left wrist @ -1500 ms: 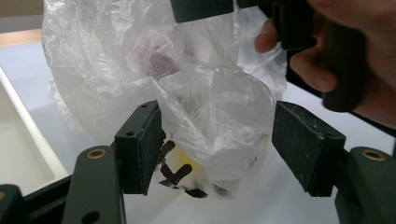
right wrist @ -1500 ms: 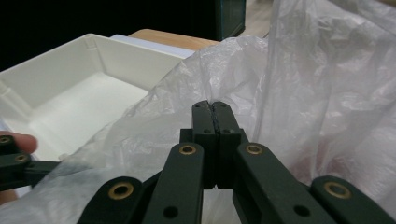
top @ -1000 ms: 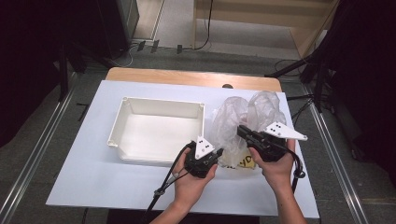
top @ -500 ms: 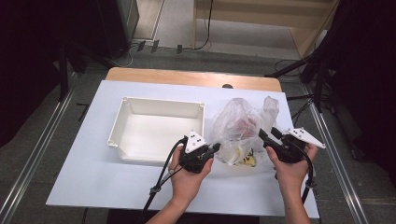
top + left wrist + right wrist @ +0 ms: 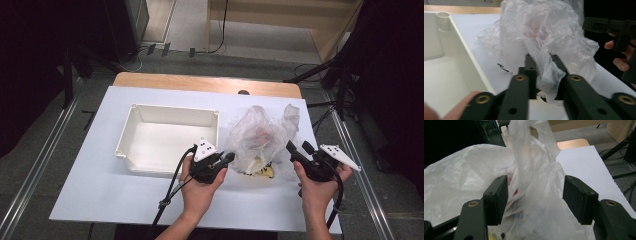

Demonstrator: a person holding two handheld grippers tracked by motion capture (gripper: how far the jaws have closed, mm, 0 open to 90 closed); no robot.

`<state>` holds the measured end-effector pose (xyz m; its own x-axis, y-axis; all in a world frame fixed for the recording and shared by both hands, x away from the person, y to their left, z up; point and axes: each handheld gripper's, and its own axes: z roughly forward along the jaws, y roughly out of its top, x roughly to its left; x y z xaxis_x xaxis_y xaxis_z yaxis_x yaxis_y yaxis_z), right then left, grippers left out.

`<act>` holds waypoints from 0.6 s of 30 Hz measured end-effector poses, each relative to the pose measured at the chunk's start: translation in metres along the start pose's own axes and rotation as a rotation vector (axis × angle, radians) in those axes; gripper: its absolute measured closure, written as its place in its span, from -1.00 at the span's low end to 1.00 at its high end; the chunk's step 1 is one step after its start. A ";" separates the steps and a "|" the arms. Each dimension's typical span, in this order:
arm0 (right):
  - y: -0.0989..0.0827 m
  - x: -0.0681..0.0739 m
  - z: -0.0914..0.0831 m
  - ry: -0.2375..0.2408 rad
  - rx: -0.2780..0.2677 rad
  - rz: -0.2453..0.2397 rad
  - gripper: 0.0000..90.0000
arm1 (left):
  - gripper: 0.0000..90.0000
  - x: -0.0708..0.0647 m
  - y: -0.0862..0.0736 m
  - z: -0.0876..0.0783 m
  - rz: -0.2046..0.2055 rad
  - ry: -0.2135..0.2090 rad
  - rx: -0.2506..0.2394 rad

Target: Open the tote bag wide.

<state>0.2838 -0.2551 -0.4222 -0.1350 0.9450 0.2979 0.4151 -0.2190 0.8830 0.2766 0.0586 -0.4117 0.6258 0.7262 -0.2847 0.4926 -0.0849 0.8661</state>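
A crumpled clear plastic bag (image 5: 260, 137) lies on the white table top, right of a white tray (image 5: 170, 109); something red and something yellow show through it. My left gripper (image 5: 227, 157) is at the bag's left edge. In the left gripper view its jaws (image 5: 543, 61) have just been opening and stand a little apart, with a fold of the bag (image 5: 544, 32) loose between them. My right gripper (image 5: 298, 146) is at the bag's right side. Its jaws (image 5: 536, 182) have just been opening and stand wide, the bag (image 5: 461, 175) in the gap but untouched by the pads.
The empty white tray stands left of the bag, its near rim beside my left hand. The white sheet (image 5: 100, 190) covers the table, with a wooden edge (image 5: 200, 82) at the back. Dark stands and cables (image 5: 345, 85) crowd the floor at the right.
My right hand moved right and down off the bag's top, and its jaws opened wide. The bag spread and sank. My left gripper's jaws parted slightly while the hand stayed in place.
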 end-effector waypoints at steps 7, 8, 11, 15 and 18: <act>-0.001 -0.006 -0.006 0.018 0.007 0.022 -0.18 | 0.10 -0.005 0.001 -0.001 0.051 -0.029 -0.010; -0.002 -0.007 -0.006 0.020 0.011 0.027 -0.19 | 0.05 -0.006 0.001 -0.001 0.057 -0.031 -0.012; -0.004 -0.006 -0.005 0.032 0.025 0.034 -0.19 | -0.02 -0.008 0.002 -0.002 0.078 -0.031 -0.020; -0.005 -0.002 -0.002 0.086 0.053 0.033 0.01 | -0.03 -0.011 0.005 -0.002 0.107 -0.026 -0.016; -0.009 0.006 0.001 0.173 0.080 0.001 0.35 | -0.03 -0.014 0.006 -0.001 0.121 -0.036 -0.020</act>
<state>0.2800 -0.2472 -0.4283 -0.2846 0.8875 0.3624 0.4844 -0.1931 0.8533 0.2700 0.0482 -0.4020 0.7015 0.6863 -0.1921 0.4003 -0.1565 0.9029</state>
